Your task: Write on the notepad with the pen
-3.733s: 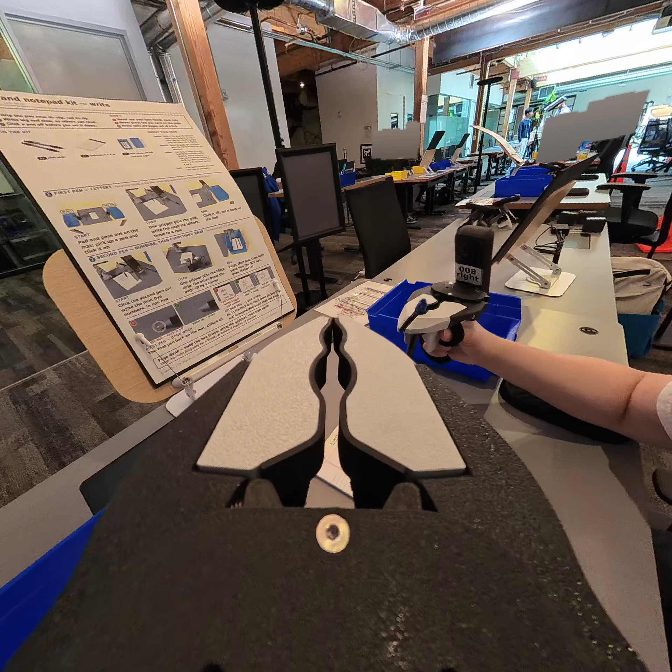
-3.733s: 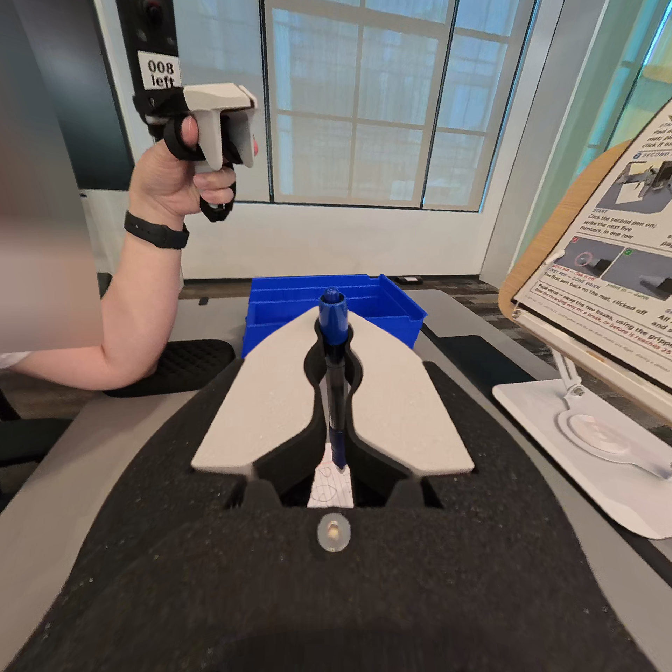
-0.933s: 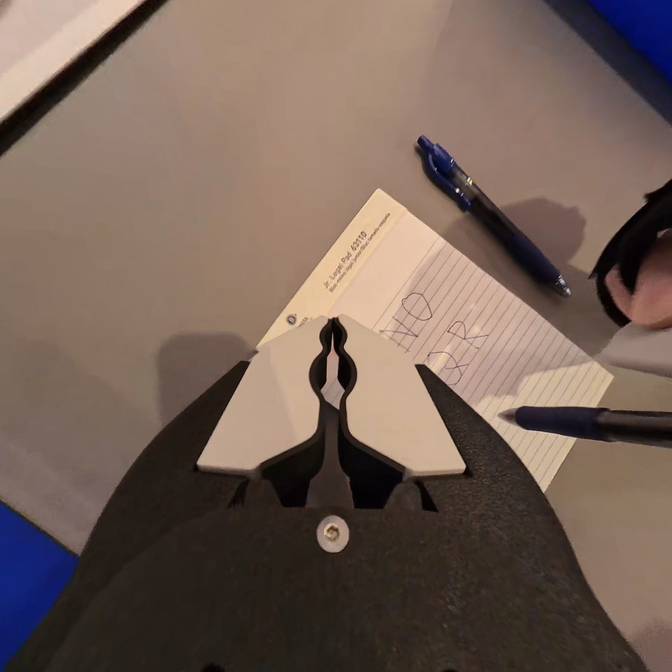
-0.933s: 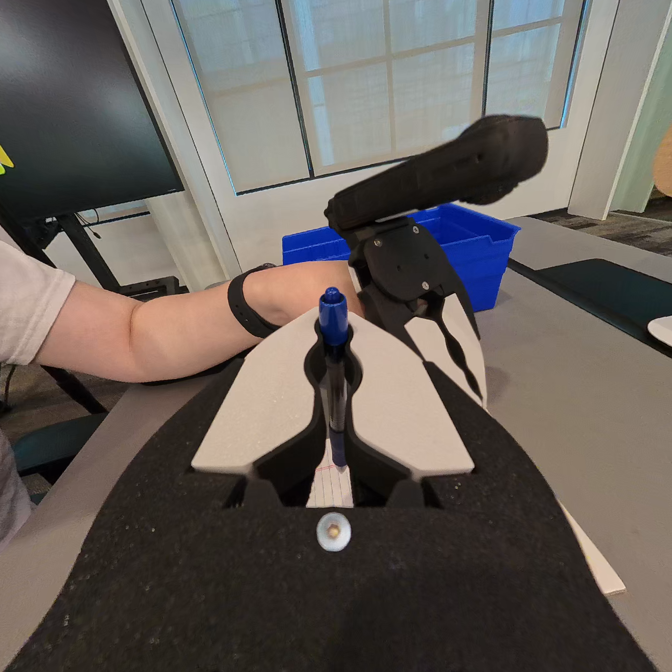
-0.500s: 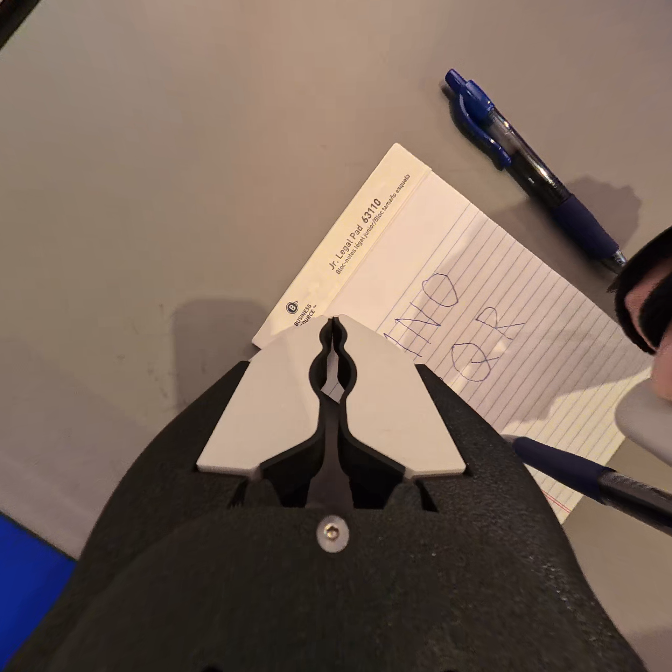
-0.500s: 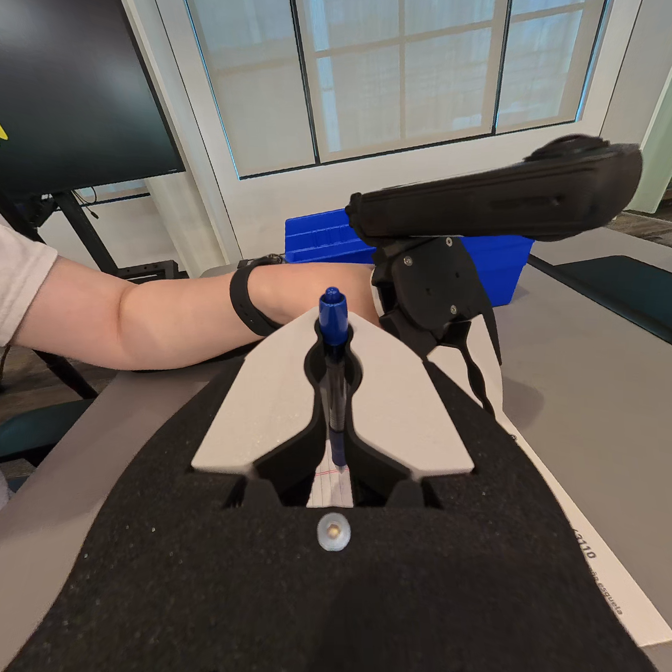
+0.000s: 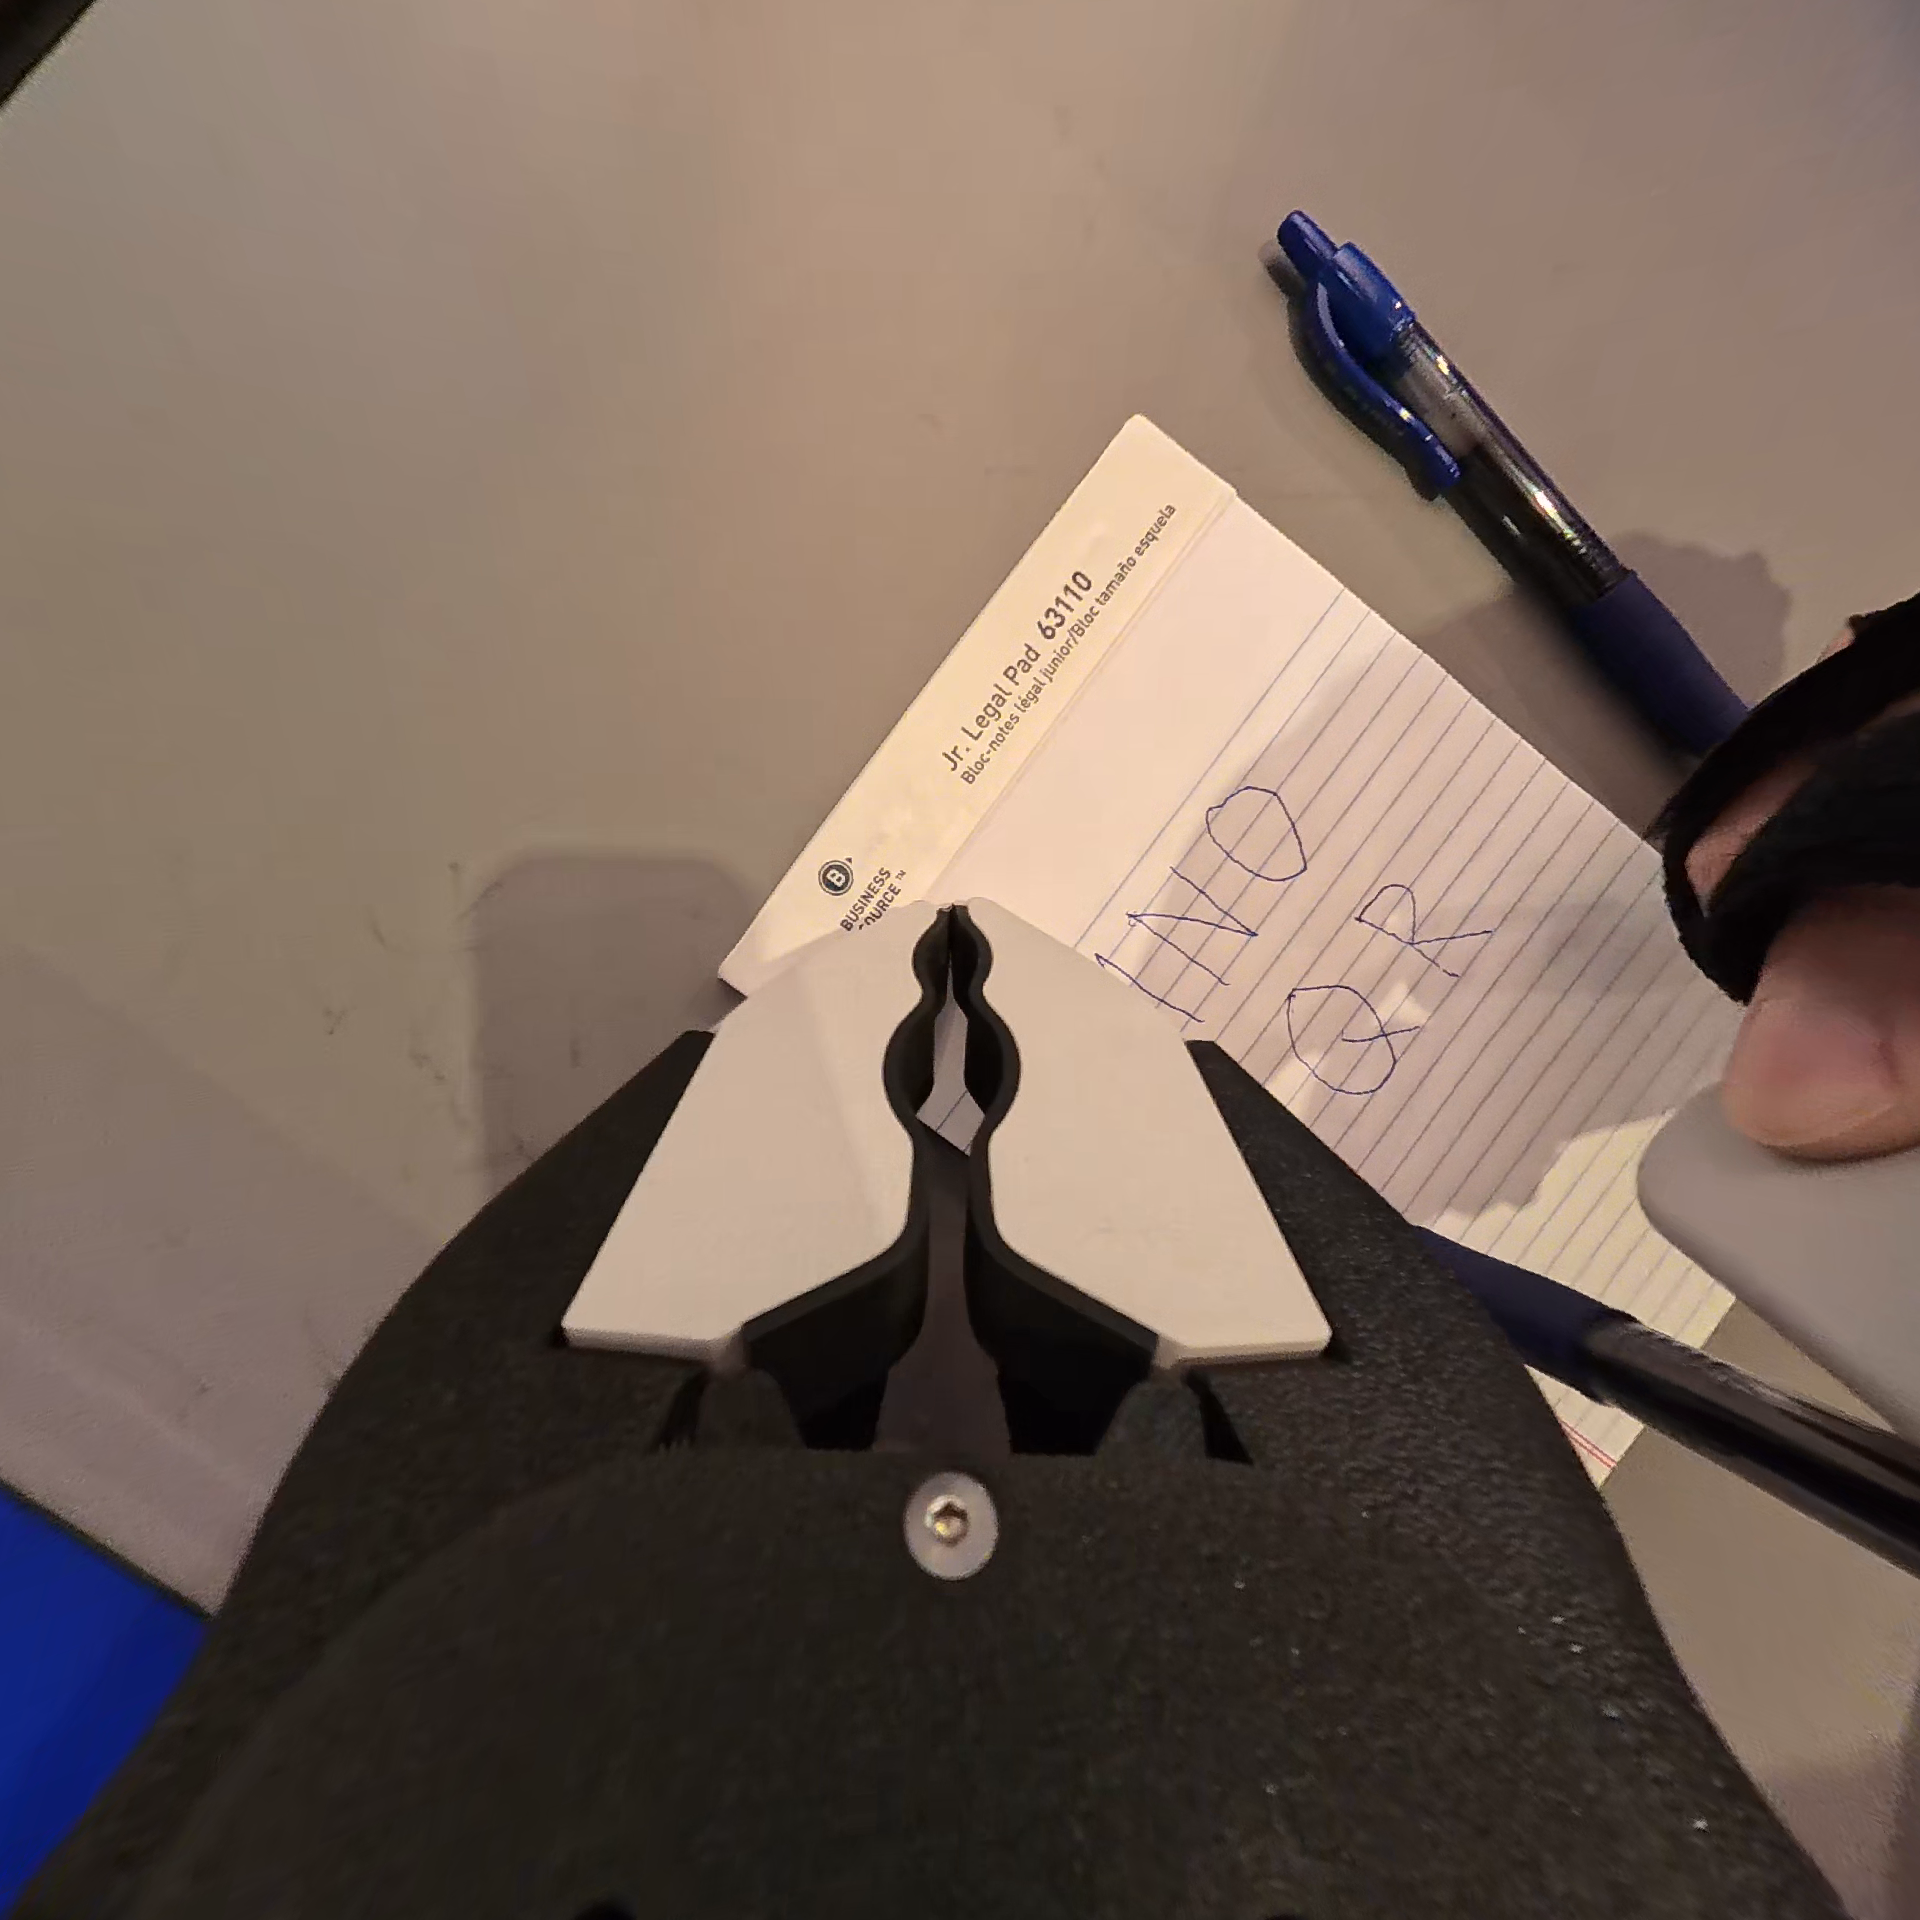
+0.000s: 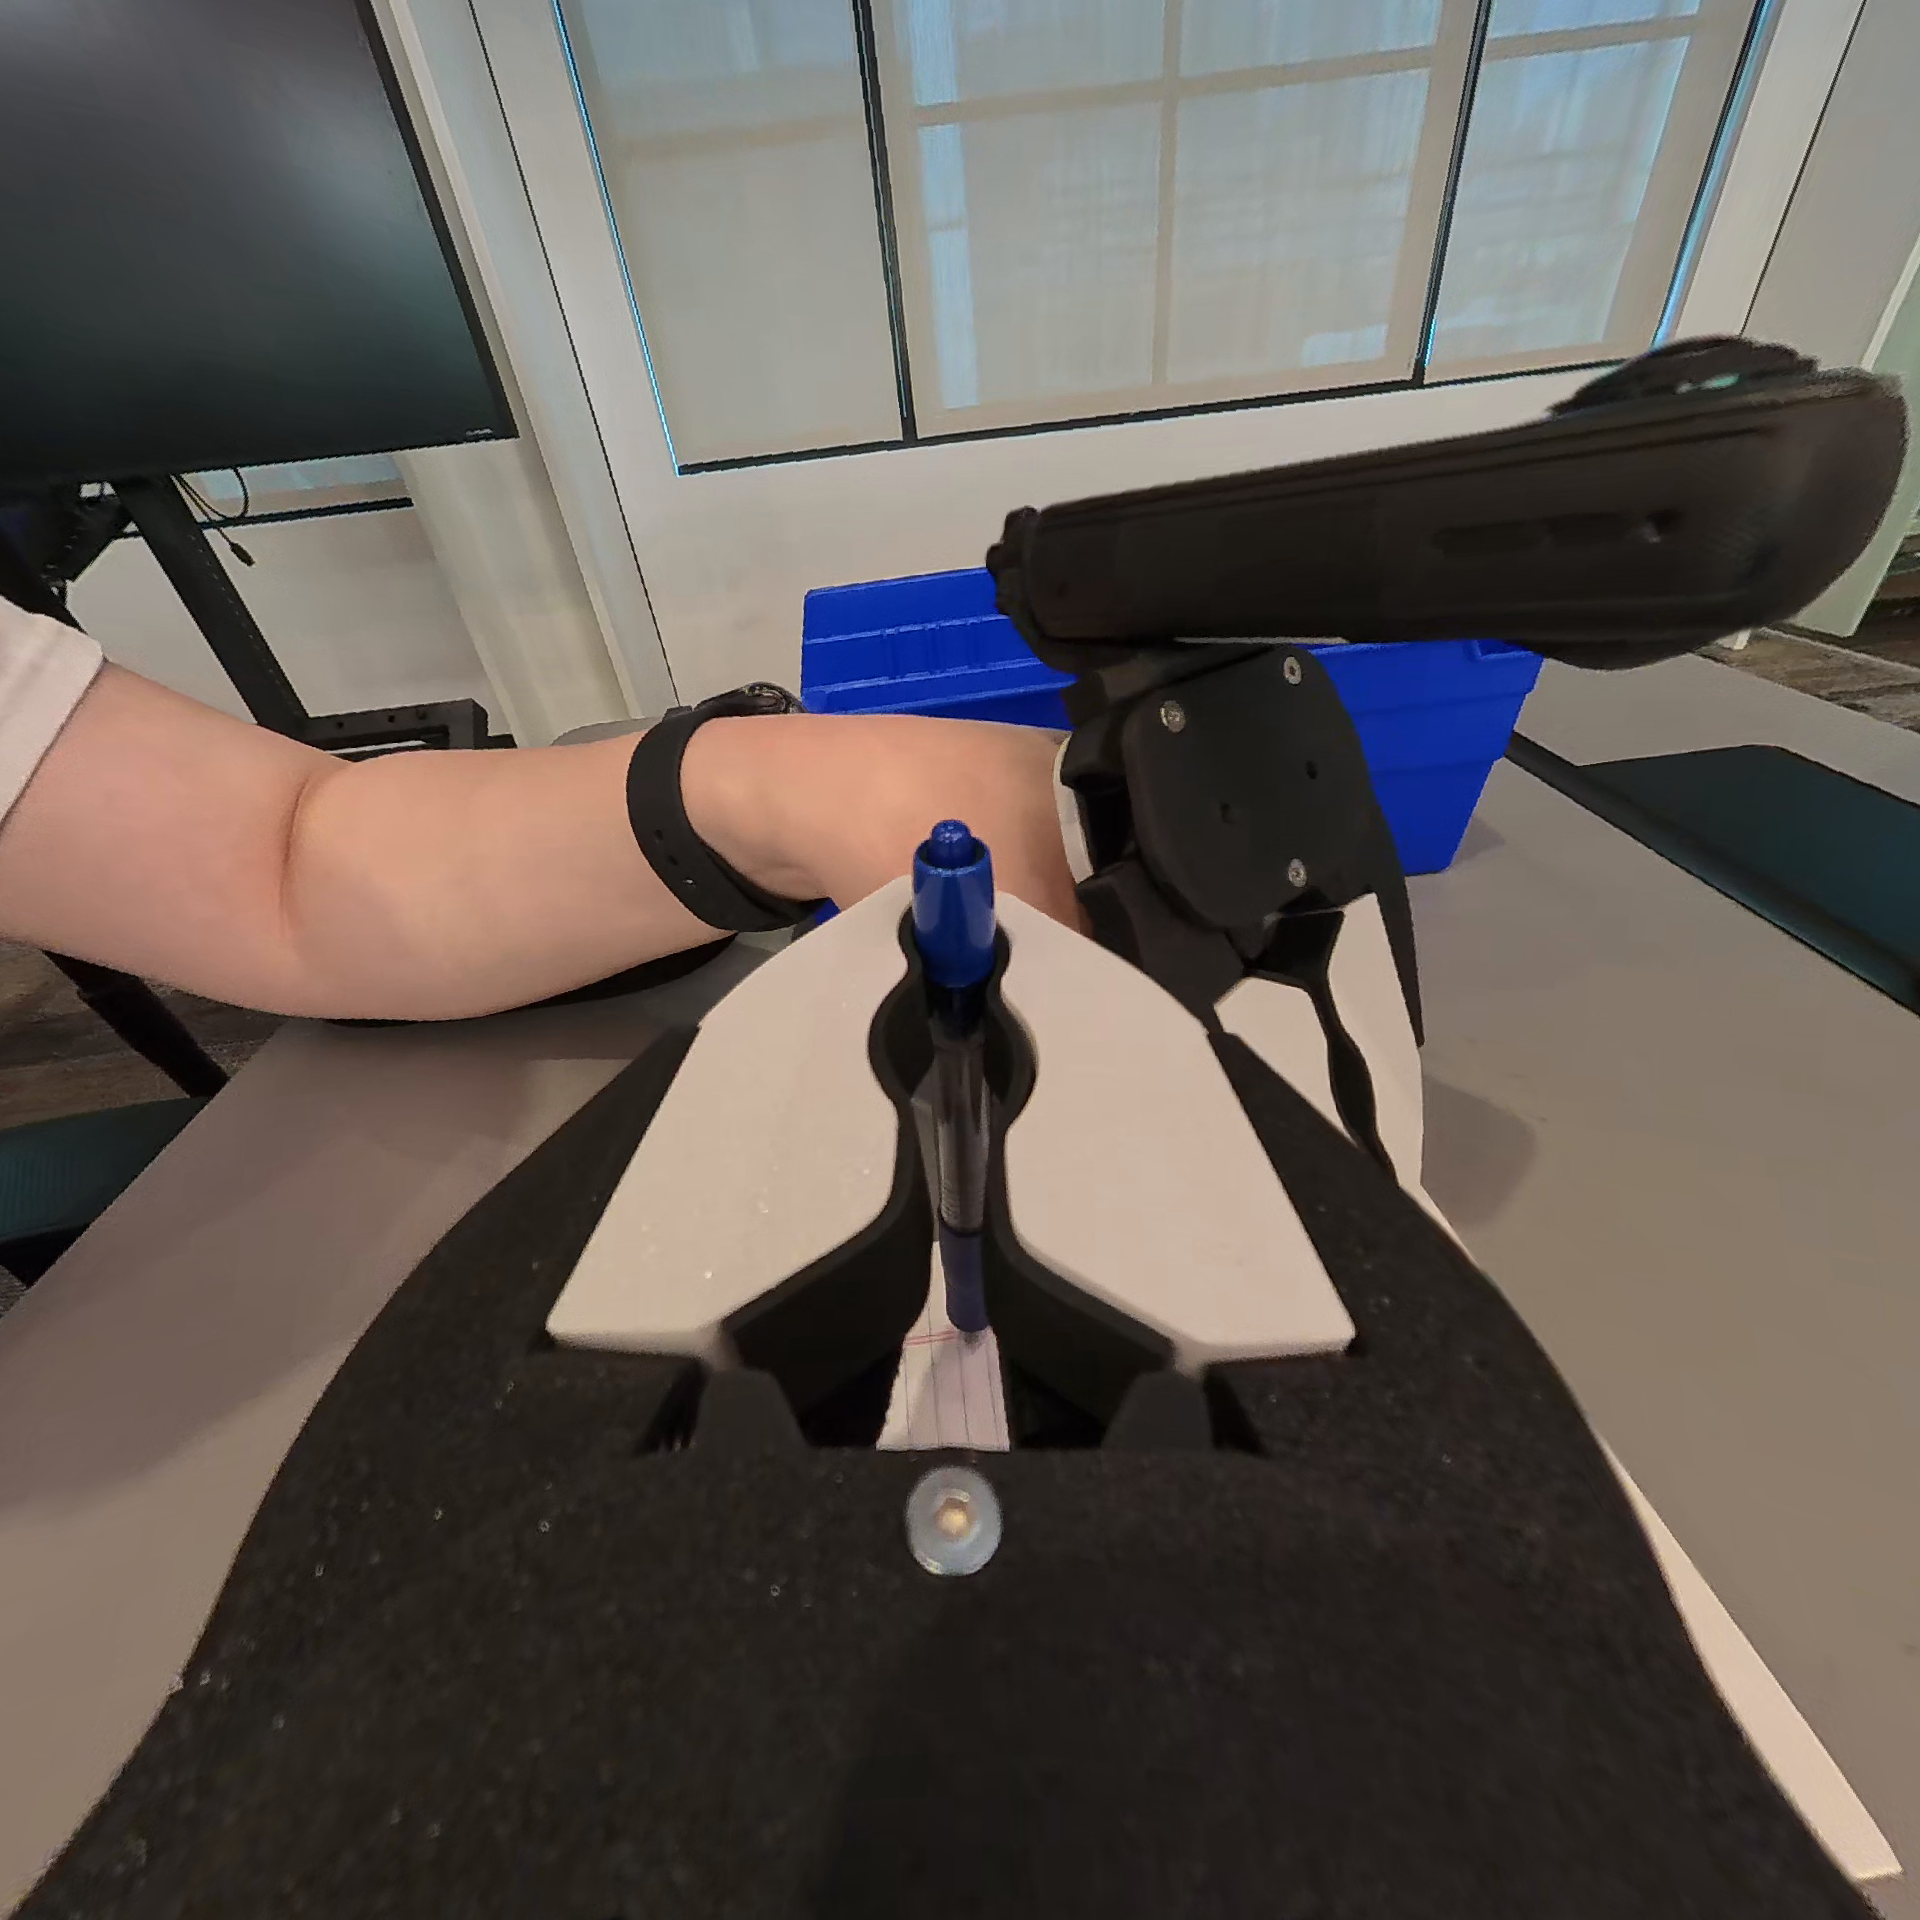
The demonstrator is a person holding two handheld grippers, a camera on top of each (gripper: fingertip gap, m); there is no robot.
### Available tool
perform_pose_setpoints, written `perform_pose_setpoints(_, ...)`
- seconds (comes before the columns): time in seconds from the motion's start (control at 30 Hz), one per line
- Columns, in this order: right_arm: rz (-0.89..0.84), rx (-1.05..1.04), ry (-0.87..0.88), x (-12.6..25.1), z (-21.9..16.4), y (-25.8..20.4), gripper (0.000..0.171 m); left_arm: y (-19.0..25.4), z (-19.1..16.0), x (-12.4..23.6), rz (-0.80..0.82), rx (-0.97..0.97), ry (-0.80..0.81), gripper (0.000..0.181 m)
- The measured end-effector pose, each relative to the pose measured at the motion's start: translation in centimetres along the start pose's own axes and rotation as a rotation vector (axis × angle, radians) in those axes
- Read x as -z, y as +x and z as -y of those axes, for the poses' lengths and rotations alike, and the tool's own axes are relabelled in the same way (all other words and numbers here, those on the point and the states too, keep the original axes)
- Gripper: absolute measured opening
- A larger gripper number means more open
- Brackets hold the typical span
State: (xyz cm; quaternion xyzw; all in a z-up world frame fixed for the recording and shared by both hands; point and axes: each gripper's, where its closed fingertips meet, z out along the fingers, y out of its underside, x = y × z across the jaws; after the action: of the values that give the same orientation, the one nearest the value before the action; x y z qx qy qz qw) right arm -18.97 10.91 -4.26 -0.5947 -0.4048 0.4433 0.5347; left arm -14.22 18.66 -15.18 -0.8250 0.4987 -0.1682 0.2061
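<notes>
Office: monitor point(image 8: 208, 208), grey desk point(image 8: 1662, 1195), paned windows point(image 8: 1143, 208).

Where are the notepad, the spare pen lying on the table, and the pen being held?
notepad point(image 7: 1351, 748), left wrist view, bare lined page.
spare pen point(image 7: 1496, 468), left wrist view, clear barrel.
held pen point(image 8: 952, 888), right wrist view, blue top end.

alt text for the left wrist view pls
The shut left gripper points down over a corner of a lined notepad with blue handwriting, on a grey table. A held pen enters from the right; a spare pen lies beyond the pad.
</notes>
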Motion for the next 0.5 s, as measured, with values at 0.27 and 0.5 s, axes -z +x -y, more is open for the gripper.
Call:
perform_pose_setpoints(0.27, 0.005, -0.004, 0.005, -0.03, 0.06, -0.06, 0.004, 0.01, -0.03, 0.01, 0.020, -0.011, -0.007, 0.000)
perform_pose_setpoints(0.5, -0.001, -0.009, -0.003, -0.19, -0.30, 0.07, 0.004, 0.02, -0.03, 0.02, 0.018, -0.006, -0.007, 0.000)
